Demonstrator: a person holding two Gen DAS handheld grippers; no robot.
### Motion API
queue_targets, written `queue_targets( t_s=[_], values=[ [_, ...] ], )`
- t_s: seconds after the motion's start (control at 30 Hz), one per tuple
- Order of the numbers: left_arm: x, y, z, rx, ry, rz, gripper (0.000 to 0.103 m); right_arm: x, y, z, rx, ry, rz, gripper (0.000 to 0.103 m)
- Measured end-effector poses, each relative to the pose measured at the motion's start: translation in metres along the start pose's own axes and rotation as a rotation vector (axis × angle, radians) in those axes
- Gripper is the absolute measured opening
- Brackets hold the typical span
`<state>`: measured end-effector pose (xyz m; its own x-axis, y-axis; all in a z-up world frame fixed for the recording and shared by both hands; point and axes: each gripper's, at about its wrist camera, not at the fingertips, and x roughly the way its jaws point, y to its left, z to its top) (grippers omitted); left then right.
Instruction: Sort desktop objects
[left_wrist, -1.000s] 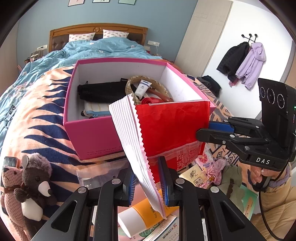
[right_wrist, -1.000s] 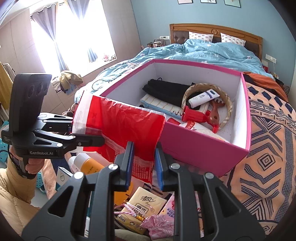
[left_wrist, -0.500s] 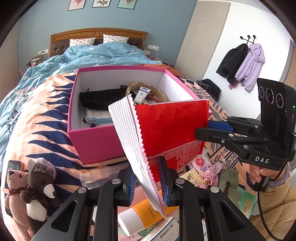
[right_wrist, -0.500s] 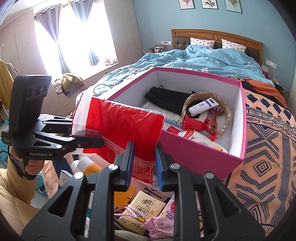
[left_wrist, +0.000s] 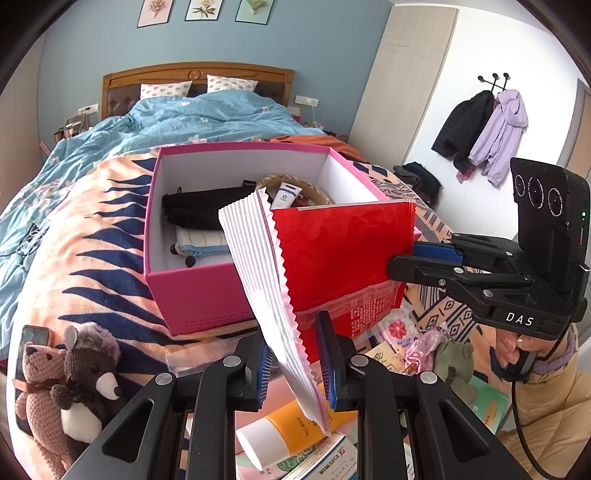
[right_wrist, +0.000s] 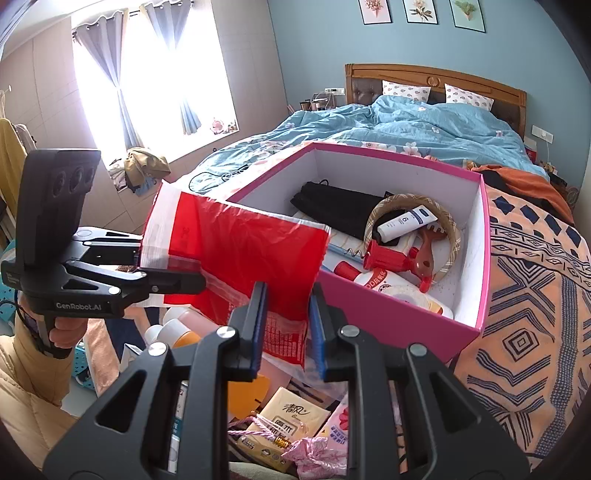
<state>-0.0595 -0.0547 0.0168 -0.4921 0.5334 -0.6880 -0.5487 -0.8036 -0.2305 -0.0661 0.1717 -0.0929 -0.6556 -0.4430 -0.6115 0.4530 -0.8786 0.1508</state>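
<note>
Red bag (left_wrist: 343, 254) stretched flat between left gripper (left_wrist: 295, 363) and right gripper (right_wrist: 284, 325), each nearly closed, clamped on opposite edges, held above pink box (left_wrist: 199, 295) for stowing

- Red bag (left_wrist: 343, 254): glossy and crinkled, white ribbed zigzag-edged seal, held stretched mid-frame, in front of the box.
- Pink box (right_wrist: 406, 325): open, white inside, on the bed, centre-right; holds a black pouch, a tube, bottles and a woven ring.
</note>
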Motion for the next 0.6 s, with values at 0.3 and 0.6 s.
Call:
queue_targets(
  t_s=[0.3,0.6],
  values=[
    [-0.0035,-0.0013,0.0033,0.005,-0.012,0.004,0.022,-0.0016,-0.0005,0.0036,-0.004,-0.009,0.000,0.024],
    [-0.0055,0.0011,0.0076,0.005,-0.021,0.008,0.022,-0.0026,0.0002,0.0062,-0.010,-0.016,0.002,0.024]
  ],
)
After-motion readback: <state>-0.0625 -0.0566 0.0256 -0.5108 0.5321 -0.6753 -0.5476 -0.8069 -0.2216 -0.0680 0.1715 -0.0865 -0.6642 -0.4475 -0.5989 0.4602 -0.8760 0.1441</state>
